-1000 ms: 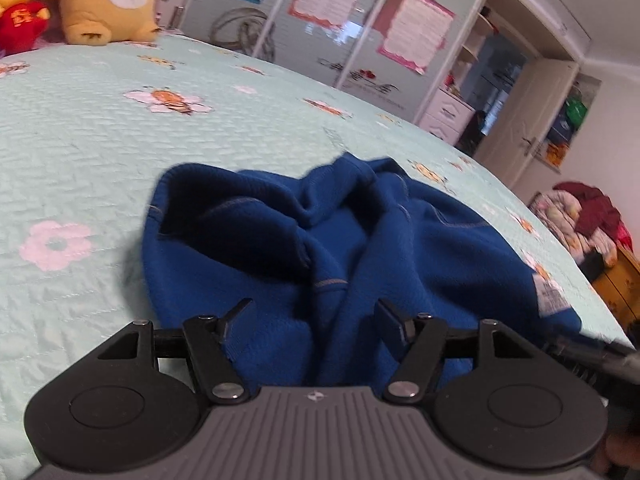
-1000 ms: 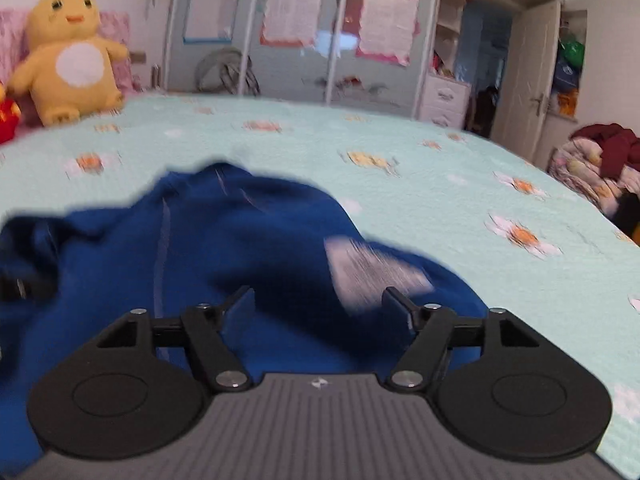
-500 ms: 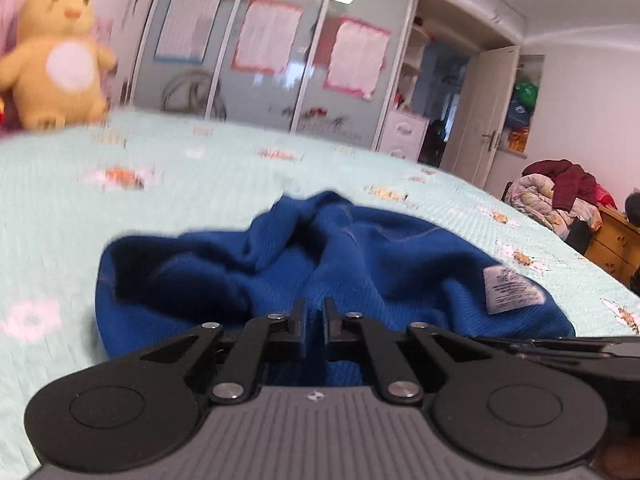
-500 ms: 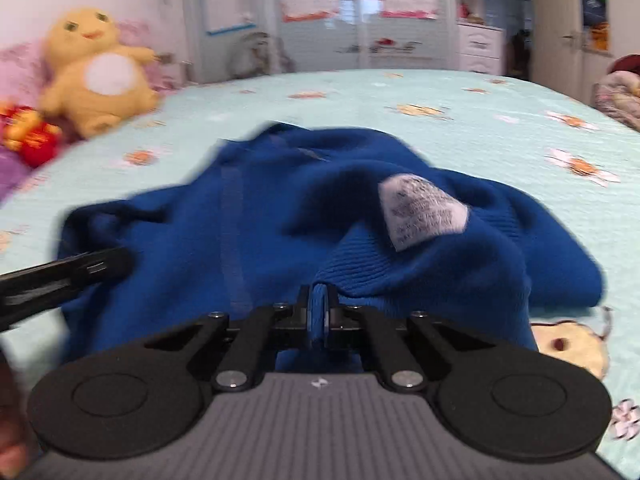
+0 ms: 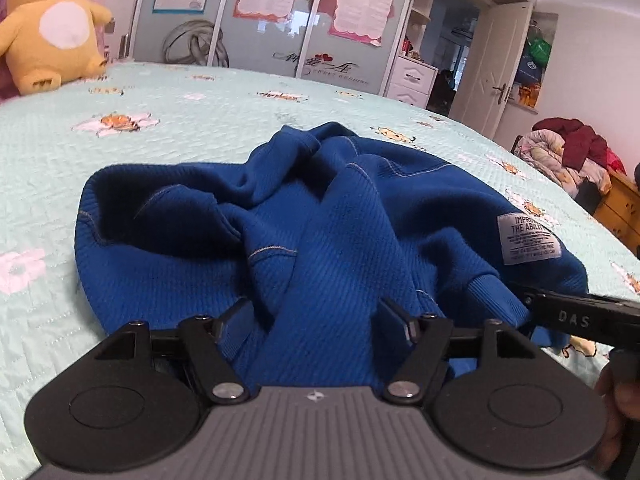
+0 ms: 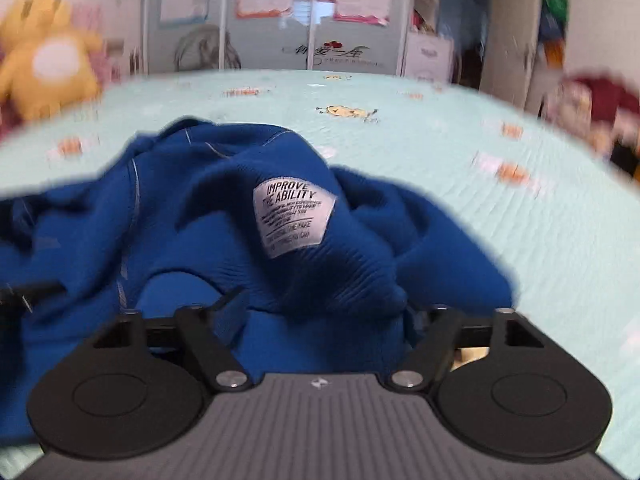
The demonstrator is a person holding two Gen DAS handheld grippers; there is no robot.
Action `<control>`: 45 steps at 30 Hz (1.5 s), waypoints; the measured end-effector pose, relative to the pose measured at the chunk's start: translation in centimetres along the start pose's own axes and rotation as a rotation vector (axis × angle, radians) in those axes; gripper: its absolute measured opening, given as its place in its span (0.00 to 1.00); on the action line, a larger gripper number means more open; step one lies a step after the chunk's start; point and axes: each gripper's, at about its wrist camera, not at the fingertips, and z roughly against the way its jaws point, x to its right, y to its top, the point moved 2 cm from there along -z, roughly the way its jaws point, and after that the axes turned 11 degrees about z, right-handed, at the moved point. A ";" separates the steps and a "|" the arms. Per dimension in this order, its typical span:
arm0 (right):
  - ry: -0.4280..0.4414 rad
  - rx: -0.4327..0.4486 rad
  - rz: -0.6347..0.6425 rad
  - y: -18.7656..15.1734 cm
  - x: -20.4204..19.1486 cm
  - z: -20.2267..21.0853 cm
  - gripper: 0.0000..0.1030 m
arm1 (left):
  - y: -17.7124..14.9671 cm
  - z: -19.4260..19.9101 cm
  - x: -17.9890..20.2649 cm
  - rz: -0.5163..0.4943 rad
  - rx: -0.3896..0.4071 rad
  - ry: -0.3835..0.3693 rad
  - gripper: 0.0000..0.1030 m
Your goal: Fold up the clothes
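Note:
A crumpled blue sweatshirt (image 5: 340, 220) lies on the pale green bed (image 5: 200, 128), its white label (image 5: 528, 240) turned up at the right. My left gripper (image 5: 316, 312) sits low at the near edge of the heap. Its jaws are opening, with a fold of blue cloth lying loose between them. In the right wrist view the sweatshirt (image 6: 180, 220) and its label (image 6: 294, 216) fill the middle. My right gripper (image 6: 324, 308) is opening too, over a ribbed fold that hides its right fingertip. One finger of the right gripper (image 5: 580, 316) shows in the left view.
A yellow plush toy (image 5: 52, 28) sits at the bed's far left. Behind the bed stand wardrobe doors with pink posters (image 5: 360, 4). A heap of clothes (image 5: 568, 152) and a wooden chest (image 5: 620, 204) are at the right, beyond the bed's edge.
Both grippers stood open a second ago, shut on blue cloth half a second ago, and stand open again. The sweatshirt heap has been gathered and lies closer to both.

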 end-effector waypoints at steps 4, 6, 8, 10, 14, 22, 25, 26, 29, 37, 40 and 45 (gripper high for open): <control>0.013 0.034 -0.058 -0.8 -0.9 0.1 0.18 | -0.2 0.0 0.5 -0.036 0.007 -0.006 0.51; 0.007 0.040 -0.038 -0.7 -1.6 0.9 0.16 | -0.1 0.4 0.6 -0.058 0.037 -0.020 0.20; 0.040 0.051 -0.039 -0.5 -1.5 2.4 0.14 | 0.6 1.5 0.5 -0.036 0.118 -0.049 0.19; 0.096 0.074 -0.018 -0.3 -2.2 4.6 0.14 | 1.5 3.2 -0.2 0.015 0.202 -0.110 0.19; 0.264 0.127 0.066 0.0 -4.5 10.4 0.14 | 2.8 5.6 -2.5 0.156 0.313 -0.147 0.18; 0.216 0.148 -0.061 -0.8 -0.8 13.0 0.71 | 2.3 3.1 -3.7 0.238 0.172 -0.035 0.48; 0.139 0.065 -0.254 -0.3 3.5 9.4 0.74 | 2.3 2.6 -3.4 0.217 0.146 -0.020 0.63; 0.096 0.035 -0.279 -0.3 4.5 8.0 0.74 | 2.1 2.3 -3.3 0.207 0.127 -0.021 0.65; -0.027 -0.034 -0.289 -0.5 6.9 3.5 0.74 | 1.6 1.9 -2.8 0.181 0.100 -0.002 0.66; -0.118 -0.050 -0.140 -1.2 5.2 -2.3 0.64 | 1.0 1.2 -2.4 0.126 0.086 0.022 0.69; -0.121 -0.032 -0.103 -0.5 5.5 -2.7 0.18 | 0.9 1.3 -2.0 0.107 0.095 0.021 0.67; -0.294 0.065 -0.090 2.0 11.0 0.5 0.03 | 1.1 1.7 -1.6 0.083 0.115 -0.008 0.65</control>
